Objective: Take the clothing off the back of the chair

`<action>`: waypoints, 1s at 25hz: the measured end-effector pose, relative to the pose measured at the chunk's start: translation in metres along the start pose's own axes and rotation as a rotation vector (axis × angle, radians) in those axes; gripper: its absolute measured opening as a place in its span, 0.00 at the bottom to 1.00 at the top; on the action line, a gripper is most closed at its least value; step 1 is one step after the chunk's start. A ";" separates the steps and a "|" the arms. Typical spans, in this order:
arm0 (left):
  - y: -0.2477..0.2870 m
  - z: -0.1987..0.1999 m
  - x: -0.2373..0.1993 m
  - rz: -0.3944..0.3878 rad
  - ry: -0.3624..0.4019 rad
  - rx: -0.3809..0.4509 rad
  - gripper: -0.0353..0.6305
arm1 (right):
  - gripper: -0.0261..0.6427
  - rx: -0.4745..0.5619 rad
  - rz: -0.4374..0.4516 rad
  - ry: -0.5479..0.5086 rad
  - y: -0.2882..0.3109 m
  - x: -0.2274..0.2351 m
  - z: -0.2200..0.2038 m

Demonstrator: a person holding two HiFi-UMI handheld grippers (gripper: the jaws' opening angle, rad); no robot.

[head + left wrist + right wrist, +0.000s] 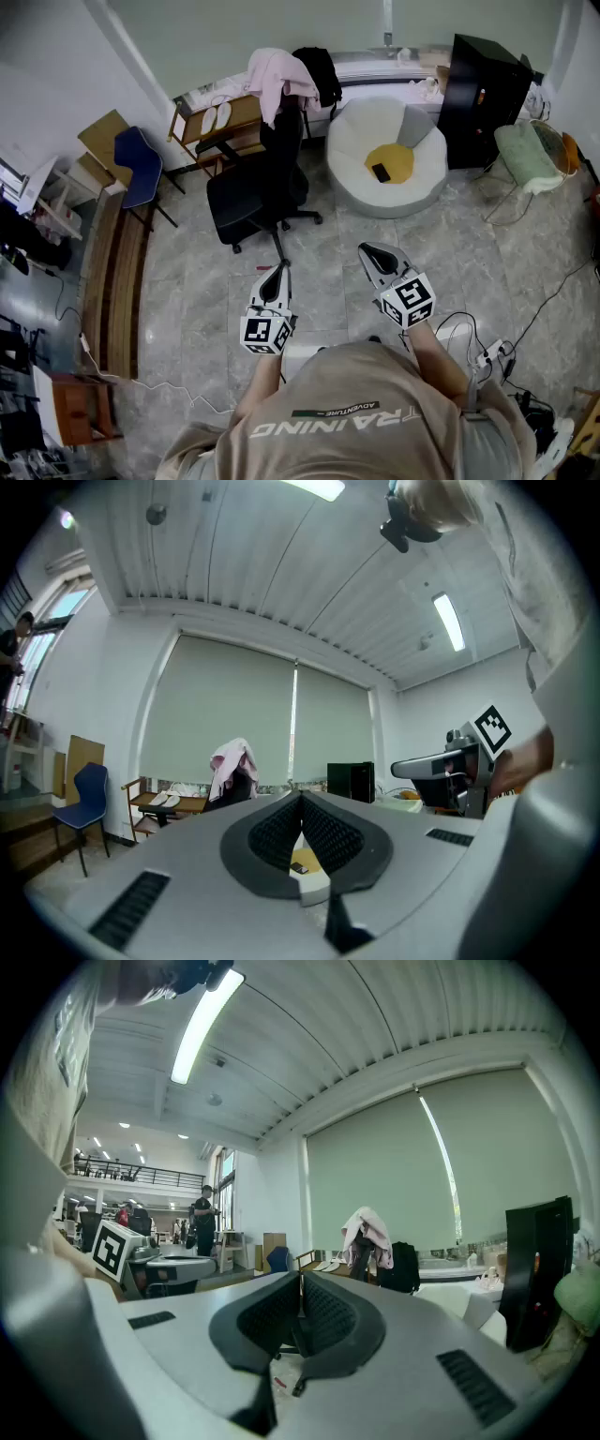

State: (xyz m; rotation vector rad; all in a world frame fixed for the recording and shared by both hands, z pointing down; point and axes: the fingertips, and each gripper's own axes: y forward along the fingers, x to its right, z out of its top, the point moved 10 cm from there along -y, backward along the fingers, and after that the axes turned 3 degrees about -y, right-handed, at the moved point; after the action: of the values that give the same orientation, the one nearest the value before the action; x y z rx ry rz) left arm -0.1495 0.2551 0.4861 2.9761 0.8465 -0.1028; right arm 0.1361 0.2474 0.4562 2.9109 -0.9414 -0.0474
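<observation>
A pink garment hangs over the back of a black office chair across the floor from me. It also shows far off as the pink garment in the left gripper view and the pink garment in the right gripper view. My left gripper is held level well short of the chair, jaws closed together with nothing between them. My right gripper is beside it, level, also shut and empty. Both point toward the chair.
A black garment hangs just behind the chair. A white beanbag with a yellow cushion sits to the right, then a black cabinet. A blue chair and wooden shelves stand left. Cables lie near my right side.
</observation>
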 end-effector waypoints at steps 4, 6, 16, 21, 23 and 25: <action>-0.004 -0.004 0.000 0.010 -0.006 -0.012 0.07 | 0.10 -0.010 -0.003 0.000 -0.004 0.001 -0.003; -0.005 -0.006 0.000 0.010 -0.010 -0.021 0.07 | 0.09 -0.016 -0.011 0.000 -0.007 0.000 -0.004; -0.006 -0.007 0.005 -0.005 -0.011 -0.019 0.07 | 0.10 -0.024 -0.020 0.003 -0.017 -0.002 -0.006; -0.011 -0.005 -0.001 -0.006 -0.009 -0.017 0.07 | 0.10 -0.018 -0.002 -0.019 -0.013 -0.011 -0.002; -0.015 -0.005 -0.003 -0.008 -0.011 -0.020 0.07 | 0.10 -0.019 0.000 -0.024 -0.012 -0.015 -0.001; -0.017 -0.003 -0.005 -0.015 -0.010 -0.025 0.07 | 0.10 -0.017 -0.002 -0.026 -0.010 -0.017 0.001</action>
State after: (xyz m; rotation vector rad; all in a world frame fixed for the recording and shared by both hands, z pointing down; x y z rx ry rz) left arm -0.1624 0.2670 0.4892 2.9444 0.8625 -0.1065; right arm 0.1282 0.2650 0.4540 2.9022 -0.9367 -0.0930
